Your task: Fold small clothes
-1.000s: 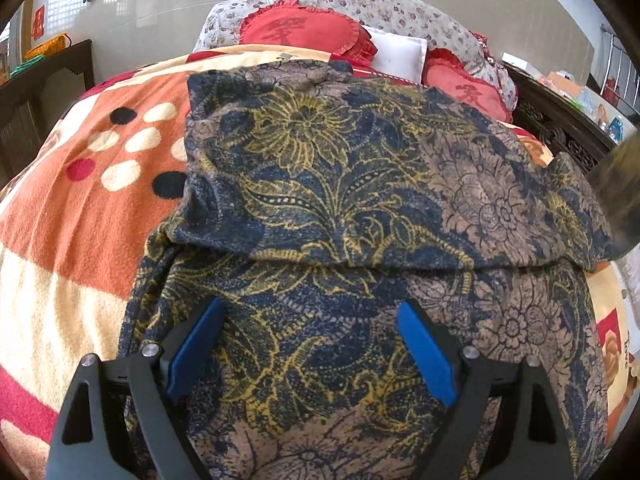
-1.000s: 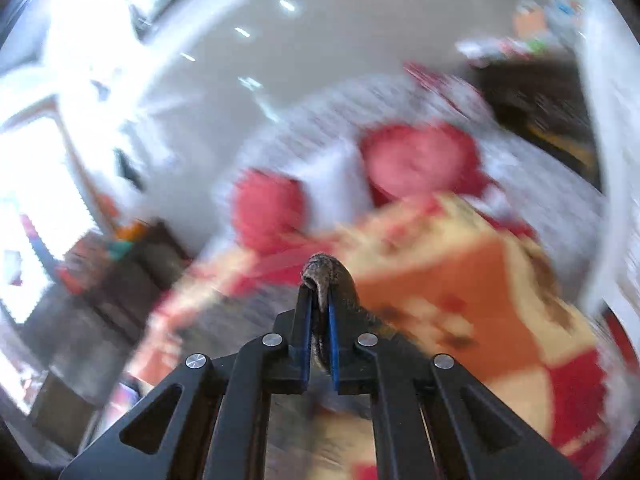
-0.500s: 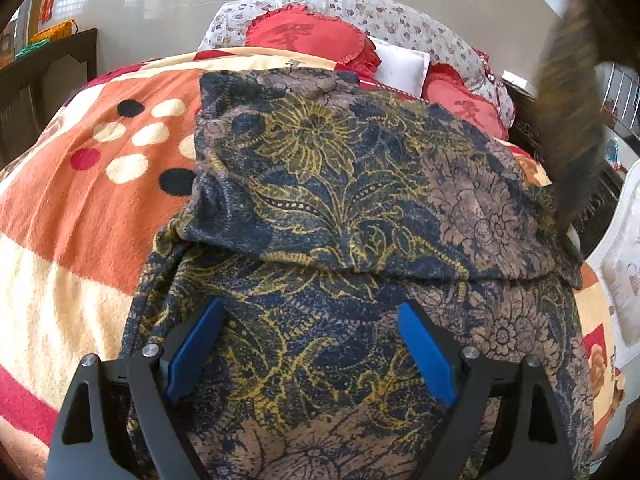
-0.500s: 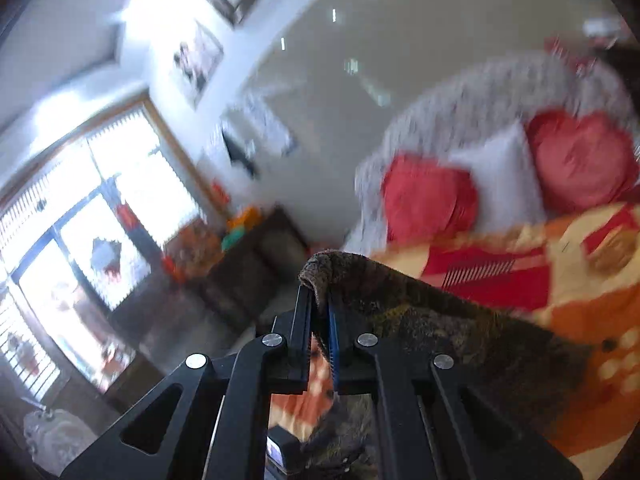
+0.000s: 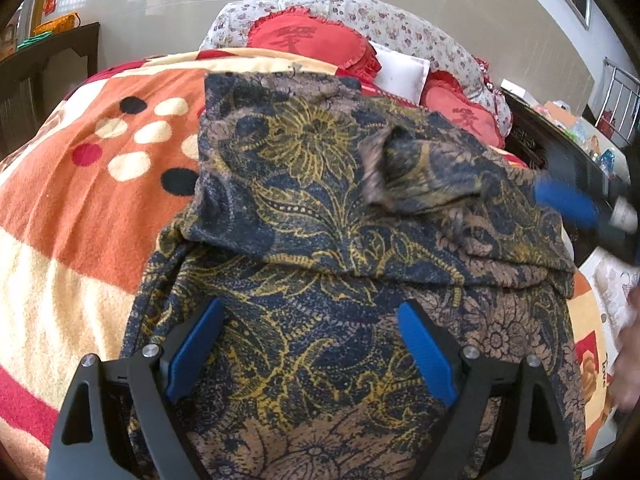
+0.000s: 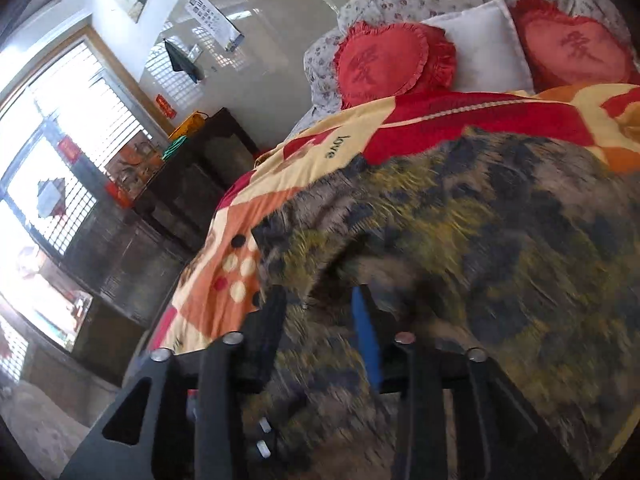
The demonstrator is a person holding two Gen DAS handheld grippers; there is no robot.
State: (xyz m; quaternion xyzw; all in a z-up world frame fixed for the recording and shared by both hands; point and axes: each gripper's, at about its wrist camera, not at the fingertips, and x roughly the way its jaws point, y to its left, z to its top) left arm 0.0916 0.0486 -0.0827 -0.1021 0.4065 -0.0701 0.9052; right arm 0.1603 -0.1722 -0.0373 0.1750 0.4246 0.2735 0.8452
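Bed blanket [image 5: 80,208] carries the patterned garment [image 5: 304,240], folded. Left gripper [image 5: 312,354] spread apart over its near half. Right gripper [image 6: 320,312], jaws parted, blurred; left view alone shows it at 3 o'clock.

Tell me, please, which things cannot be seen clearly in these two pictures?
- Right gripper: right wrist view is motion-blurred, so any contact with the garment is unclear.
- Garment's near end: left wrist view, cut off by the bottom edge and the left gripper.
- Dark cabinet: left wrist view, items on top too small.
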